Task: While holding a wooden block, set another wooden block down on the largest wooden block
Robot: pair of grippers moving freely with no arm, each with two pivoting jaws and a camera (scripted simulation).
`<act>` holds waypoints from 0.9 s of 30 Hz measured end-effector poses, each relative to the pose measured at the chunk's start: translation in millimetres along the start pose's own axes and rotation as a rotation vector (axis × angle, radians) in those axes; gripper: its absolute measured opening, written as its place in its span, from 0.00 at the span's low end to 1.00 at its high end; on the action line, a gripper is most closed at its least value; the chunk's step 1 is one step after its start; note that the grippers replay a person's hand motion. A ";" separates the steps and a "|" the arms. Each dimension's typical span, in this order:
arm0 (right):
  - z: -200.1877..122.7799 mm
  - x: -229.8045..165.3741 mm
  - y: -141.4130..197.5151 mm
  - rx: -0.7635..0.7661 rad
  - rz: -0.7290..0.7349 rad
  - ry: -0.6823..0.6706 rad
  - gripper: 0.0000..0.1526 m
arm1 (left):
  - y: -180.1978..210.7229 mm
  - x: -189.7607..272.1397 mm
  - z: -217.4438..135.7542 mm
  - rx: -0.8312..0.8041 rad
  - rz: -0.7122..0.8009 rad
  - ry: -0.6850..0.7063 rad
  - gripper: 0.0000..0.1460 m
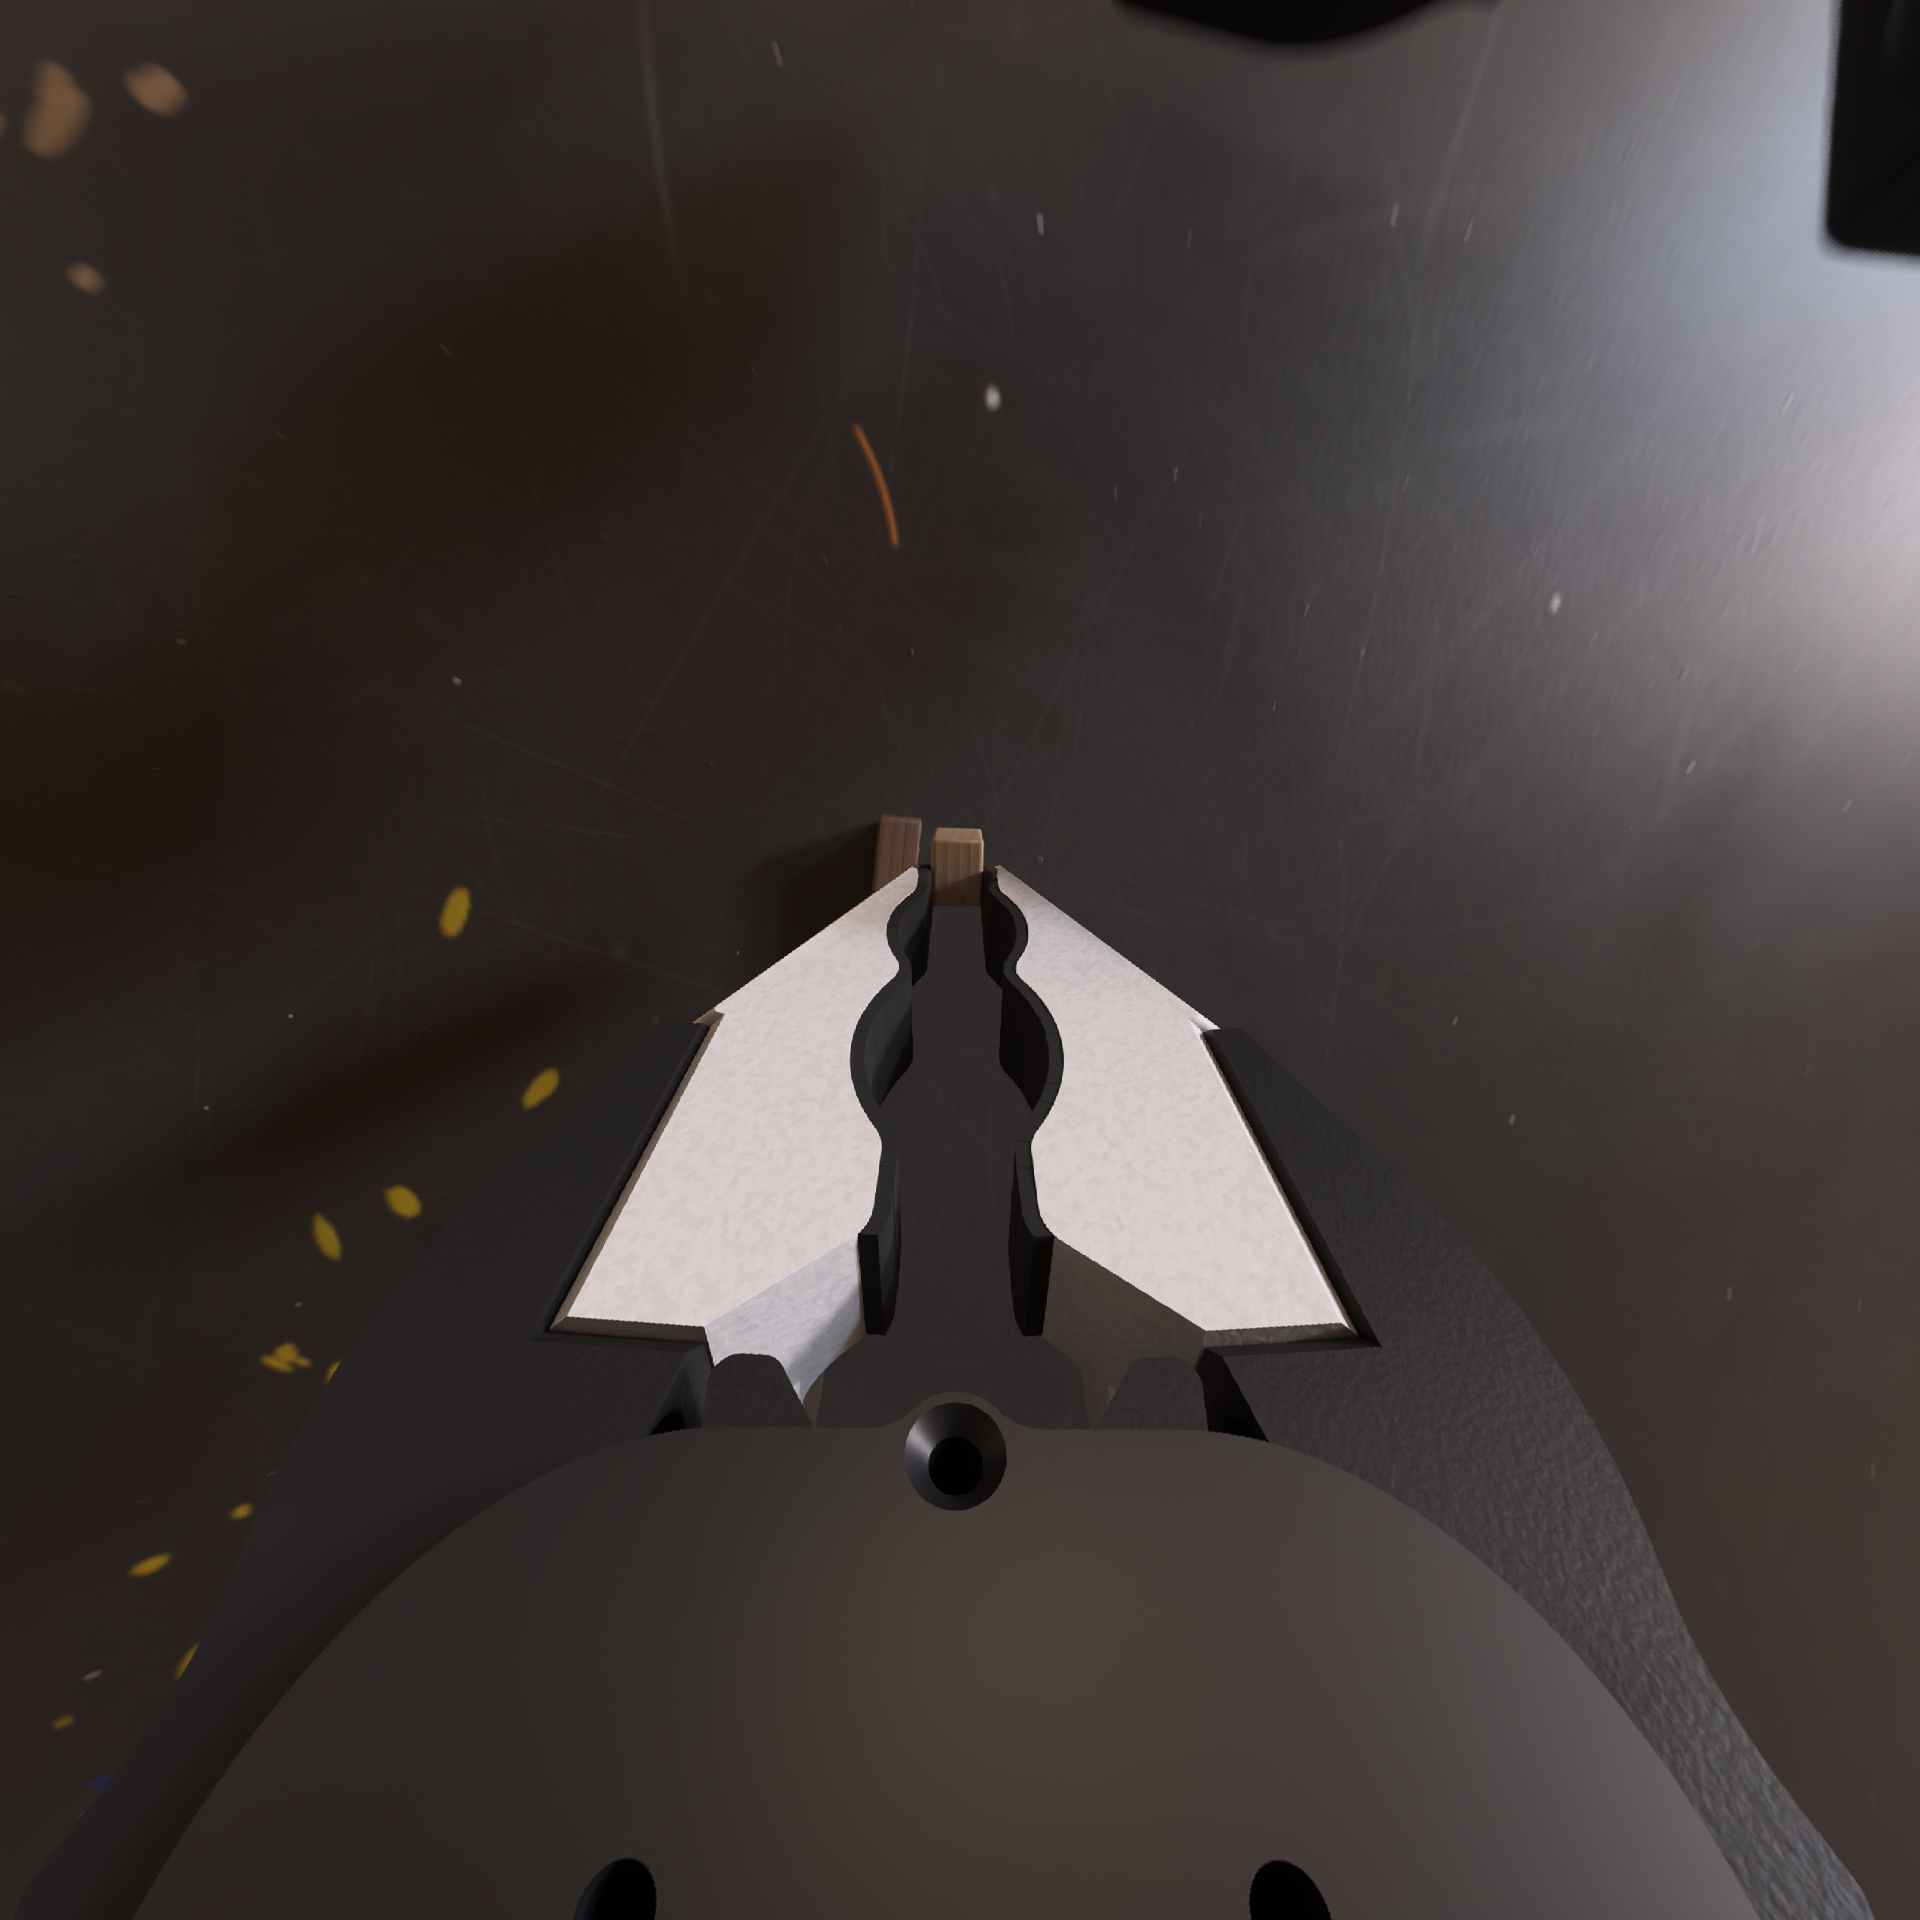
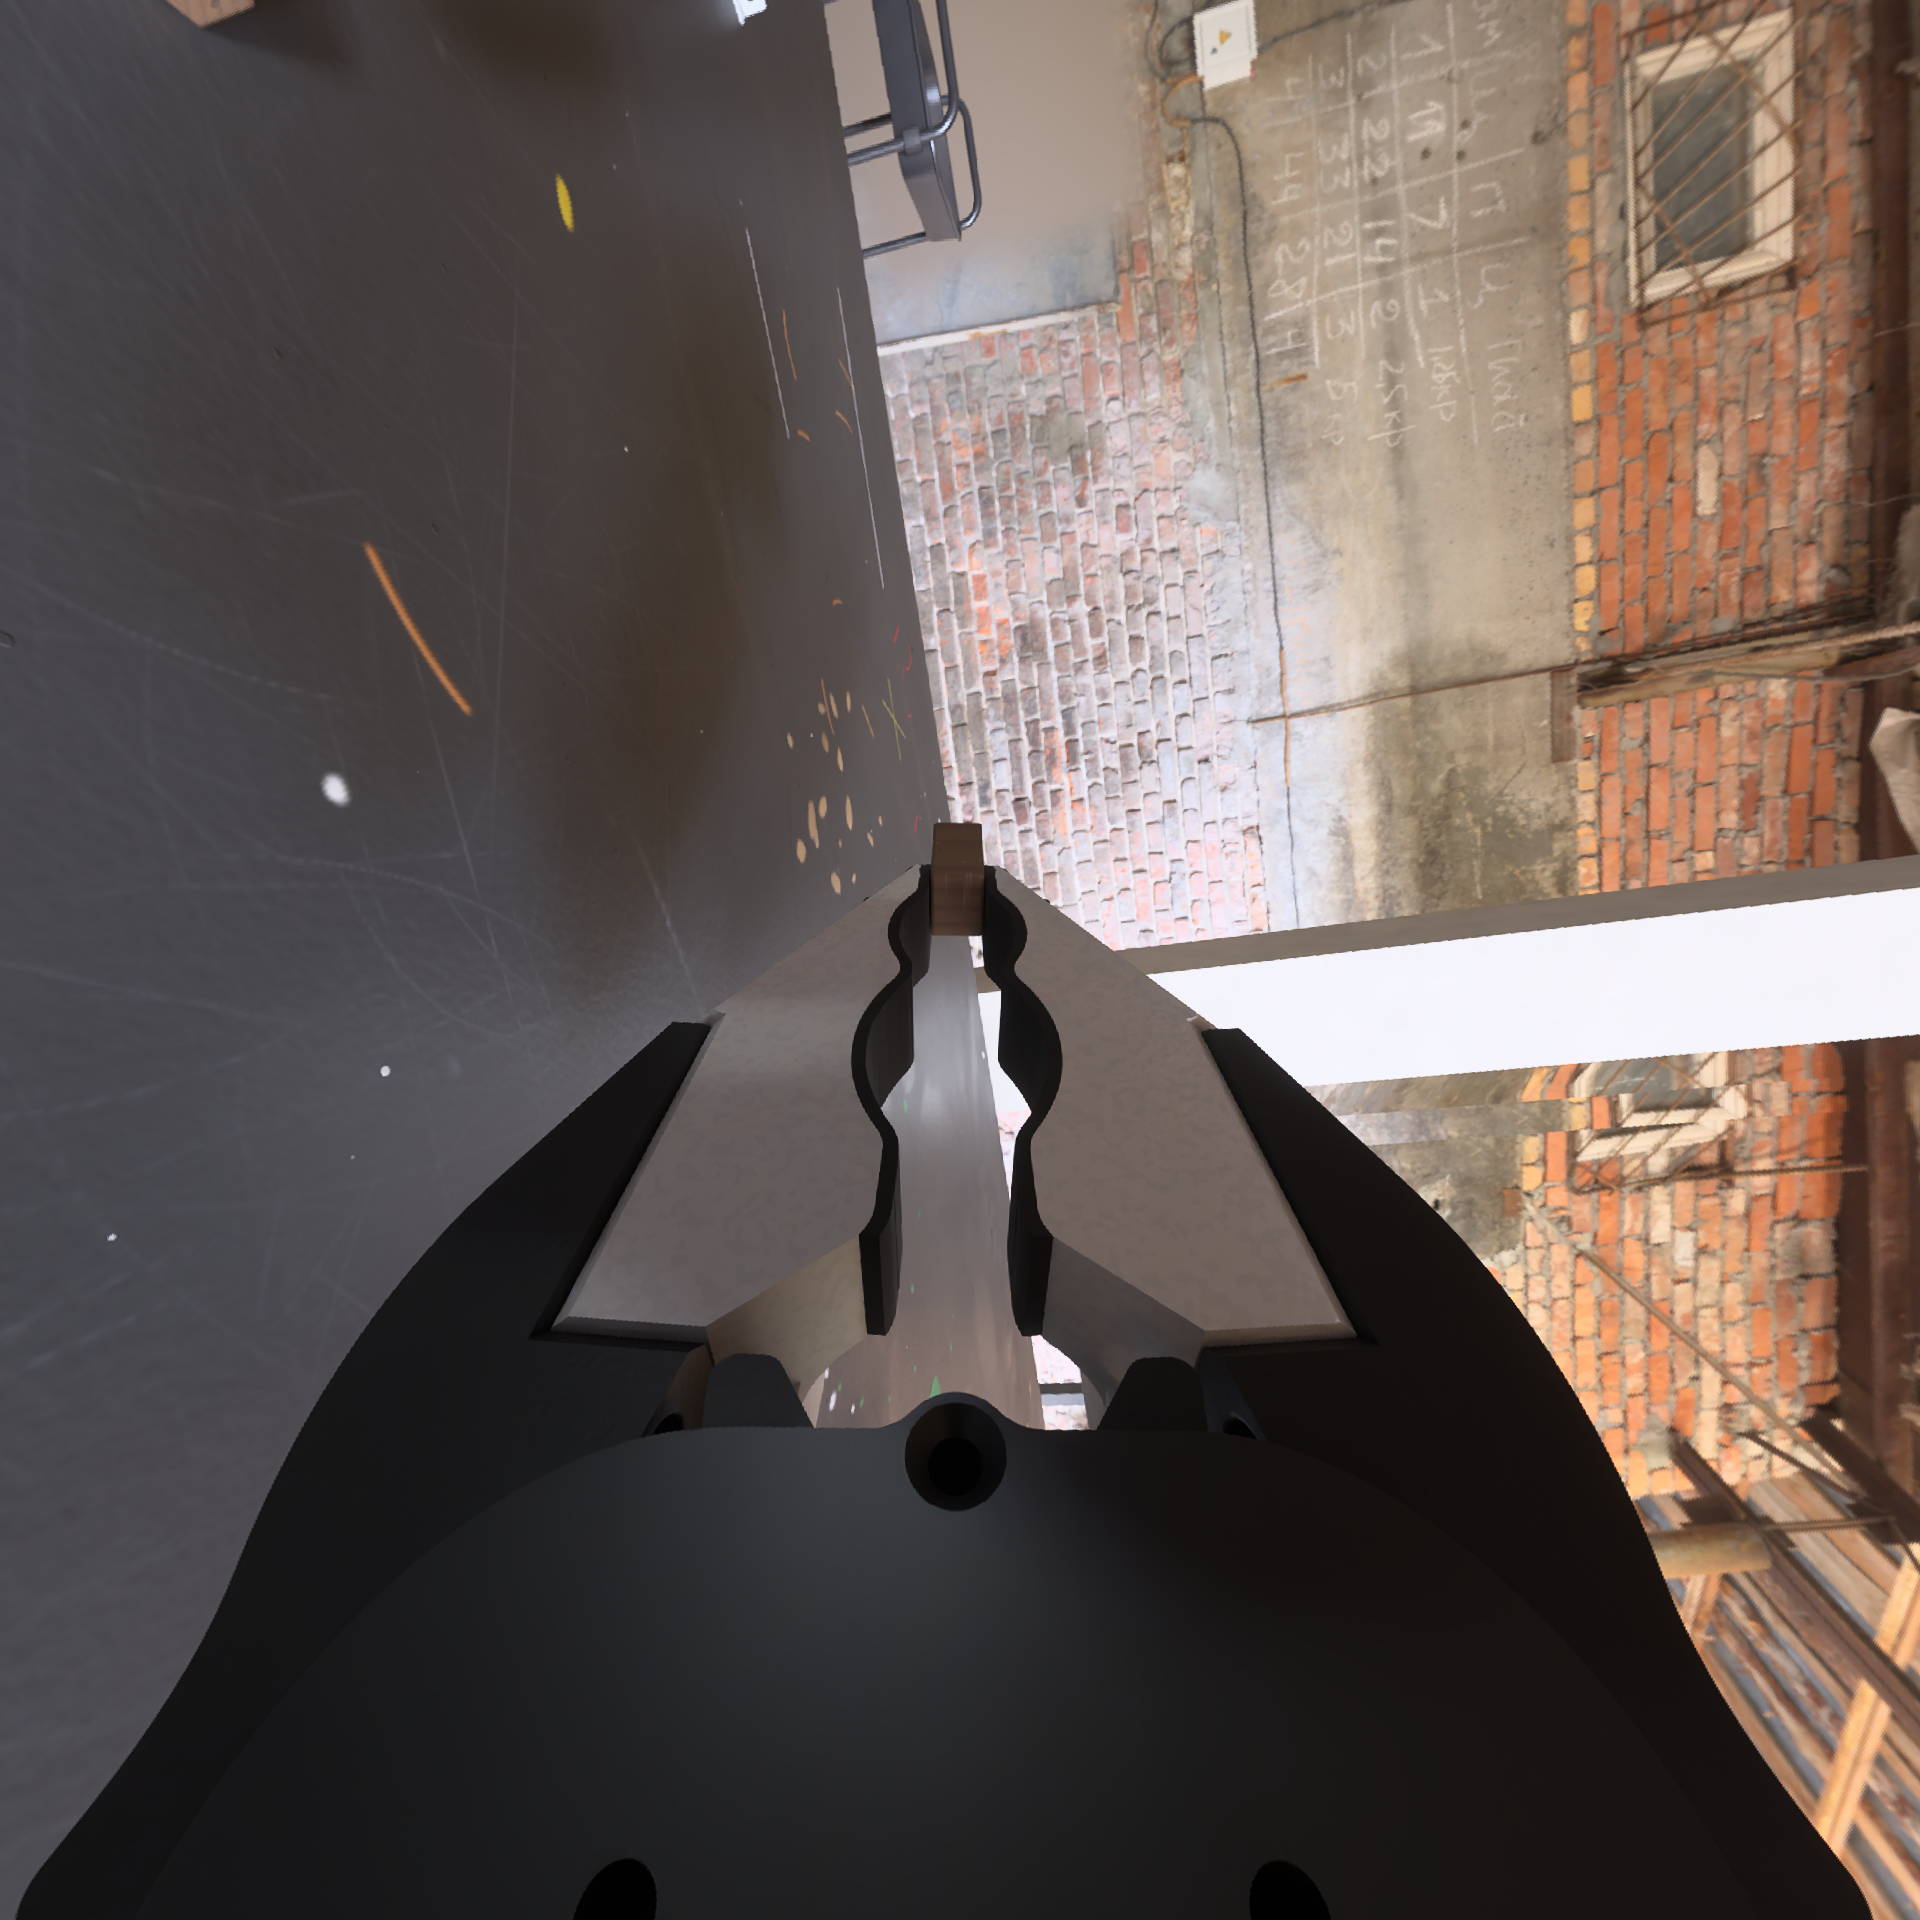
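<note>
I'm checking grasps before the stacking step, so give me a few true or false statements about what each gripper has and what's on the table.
1. The left gripper is shut on a light wooden block. True.
2. The right gripper is open and holds nothing. False: it grips a darker wooden block.
3. A second wooden block shows just left of the left fingertips. True.
4. The table is white. False: it is dark, scratched and paint-flecked.
</note>
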State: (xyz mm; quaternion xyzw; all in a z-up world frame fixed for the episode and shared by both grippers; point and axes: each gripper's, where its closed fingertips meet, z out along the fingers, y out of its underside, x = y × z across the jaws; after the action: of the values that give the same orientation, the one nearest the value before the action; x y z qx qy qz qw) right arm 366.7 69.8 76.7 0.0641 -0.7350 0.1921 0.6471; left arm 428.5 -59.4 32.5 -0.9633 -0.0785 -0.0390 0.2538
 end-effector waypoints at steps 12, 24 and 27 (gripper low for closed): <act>2.5 -8.9 1.6 -0.009 0.006 -0.047 0.05 | 21.9 -11.6 2.3 -0.168 0.153 -0.167 0.17; 3.3 -14.1 -1.0 0.000 0.014 -0.074 0.05 | 29.2 0.9 -4.6 -0.030 0.144 -0.146 0.09; 3.4 -15.4 -1.7 0.002 0.014 -0.080 0.05 | 25.1 2.5 -1.1 0.008 0.183 -0.139 0.09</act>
State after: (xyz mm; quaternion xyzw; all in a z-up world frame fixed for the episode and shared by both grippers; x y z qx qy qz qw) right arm 366.5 64.6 61.7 0.0671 -0.7604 0.1944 0.6160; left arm 435.2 -81.2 21.6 -0.9658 -0.0078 0.0513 0.2540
